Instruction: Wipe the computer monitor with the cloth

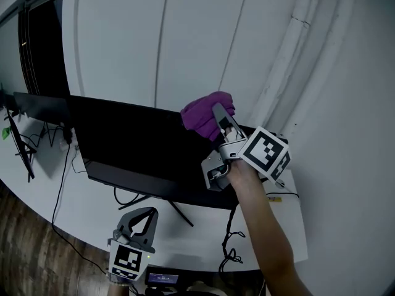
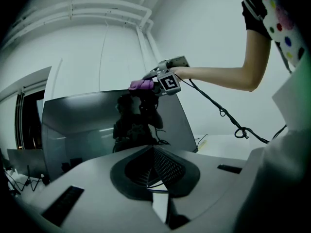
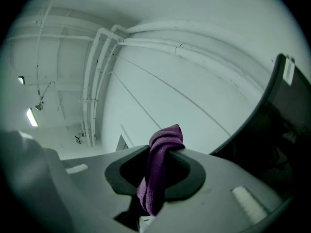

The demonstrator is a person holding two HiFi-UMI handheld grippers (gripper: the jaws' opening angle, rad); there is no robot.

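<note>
1. We see a big black computer monitor (image 1: 136, 147) on a white table (image 1: 80, 205), close to a white wall (image 1: 185, 42)
2. Our right gripper (image 1: 216, 121) is up at the top edge of the monitor, near its right end, and a bare arm (image 1: 265, 227) reaches up to it
3. Its two jaws are squeezed tight on a purple cloth (image 1: 202, 117)
4. In the right gripper view, the cloth (image 3: 158, 174) runs up between the jaws of the right gripper (image 3: 163, 152) and bunches out above them, and the dark edge of the monitor (image 3: 286, 125) shows at the right
5. The cloth sits right at the top edge of the screen, but we cannot tell if it presses on the glass
6. Our left gripper (image 1: 143, 217) is low down in front of the monitor, well apart from the cloth
7. In the left gripper view, the jaws of the left gripper (image 2: 153, 166) are together with nothing between them
8. That view looks up at the monitor (image 2: 87, 125), with the right gripper (image 2: 165, 80) and the cloth (image 2: 141, 85) at its top
9. Black cables (image 1: 231, 251) lie on the table below the monitor, and a second dark screen (image 1: 40, 106) stands far to the left
</note>
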